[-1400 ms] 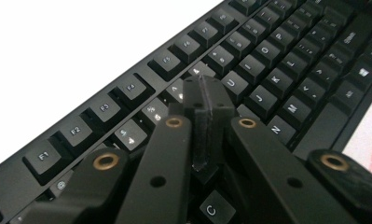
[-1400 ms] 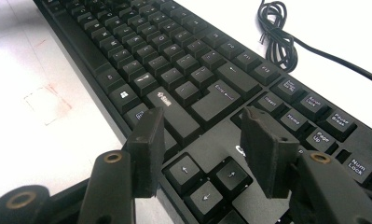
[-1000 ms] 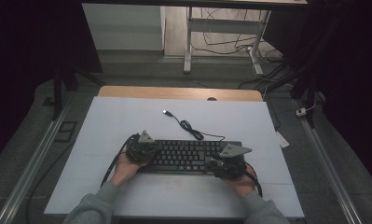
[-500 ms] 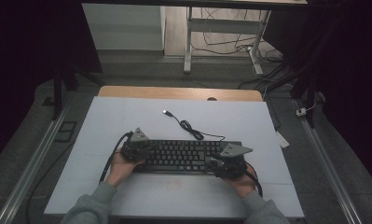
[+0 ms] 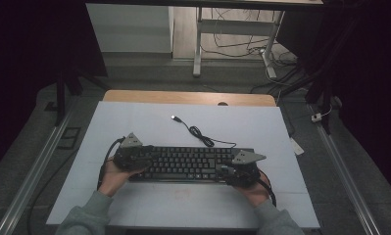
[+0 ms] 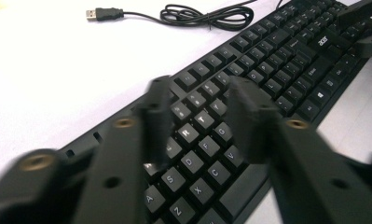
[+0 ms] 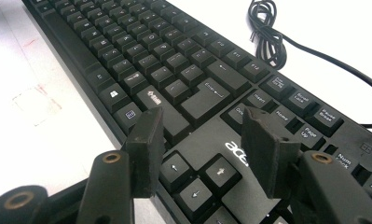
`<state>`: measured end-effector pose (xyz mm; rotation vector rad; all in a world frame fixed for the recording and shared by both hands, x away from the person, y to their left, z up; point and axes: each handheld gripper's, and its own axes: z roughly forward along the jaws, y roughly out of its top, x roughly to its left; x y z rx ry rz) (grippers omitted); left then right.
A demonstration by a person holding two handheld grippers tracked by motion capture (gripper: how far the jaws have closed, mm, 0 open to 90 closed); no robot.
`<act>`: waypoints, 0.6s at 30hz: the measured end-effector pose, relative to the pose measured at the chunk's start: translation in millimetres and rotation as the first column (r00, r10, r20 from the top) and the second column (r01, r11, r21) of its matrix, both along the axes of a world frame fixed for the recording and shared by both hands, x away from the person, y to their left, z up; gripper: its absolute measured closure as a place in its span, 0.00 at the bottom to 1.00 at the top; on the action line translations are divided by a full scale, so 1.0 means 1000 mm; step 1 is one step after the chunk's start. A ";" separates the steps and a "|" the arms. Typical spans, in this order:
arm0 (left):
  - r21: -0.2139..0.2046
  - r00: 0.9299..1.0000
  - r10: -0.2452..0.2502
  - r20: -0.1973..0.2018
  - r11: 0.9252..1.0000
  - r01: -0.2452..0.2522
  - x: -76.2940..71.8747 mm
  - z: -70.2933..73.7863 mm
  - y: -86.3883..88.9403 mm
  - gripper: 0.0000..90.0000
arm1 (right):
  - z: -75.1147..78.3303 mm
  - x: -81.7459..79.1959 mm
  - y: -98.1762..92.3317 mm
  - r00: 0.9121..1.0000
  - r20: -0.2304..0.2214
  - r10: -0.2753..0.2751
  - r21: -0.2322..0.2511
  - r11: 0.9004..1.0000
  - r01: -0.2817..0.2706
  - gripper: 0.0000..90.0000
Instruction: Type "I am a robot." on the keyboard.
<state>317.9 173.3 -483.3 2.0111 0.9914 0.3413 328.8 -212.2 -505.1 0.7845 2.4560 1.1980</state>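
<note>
The keyboard (image 5: 190, 163) lies flat on the bench (image 5: 134, 122), lengthwise across my front. My left tool (image 6: 197, 116) has just opened and hangs over the letter keys, jaws apart, nothing between them. My right tool (image 7: 200, 140) stands wide above the arrow keys; contact probably none, hard to tell. Next: set each tool on its end.

Matt black plastic keyboard (image 5: 190, 164) on a smooth white table (image 5: 134, 122).
</note>
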 end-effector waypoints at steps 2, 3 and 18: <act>0.001 1.000 0.006 -0.006 1.000 -0.006 -0.001 0.001 0.001 0.54 | 0.001 0.000 -0.001 1.000 0.004 -0.004 -0.002 1.000 0.004 0.55; -0.001 1.000 0.008 -0.010 1.000 -0.008 -0.001 0.001 0.001 0.52 | 0.001 0.000 -0.001 1.000 0.005 -0.008 -0.002 1.000 0.008 0.55; -0.001 0.999 0.027 -0.029 1.000 -0.027 -0.007 0.001 0.013 0.43 | 0.002 0.002 -0.003 1.000 0.011 -0.015 0.013 1.000 0.015 0.54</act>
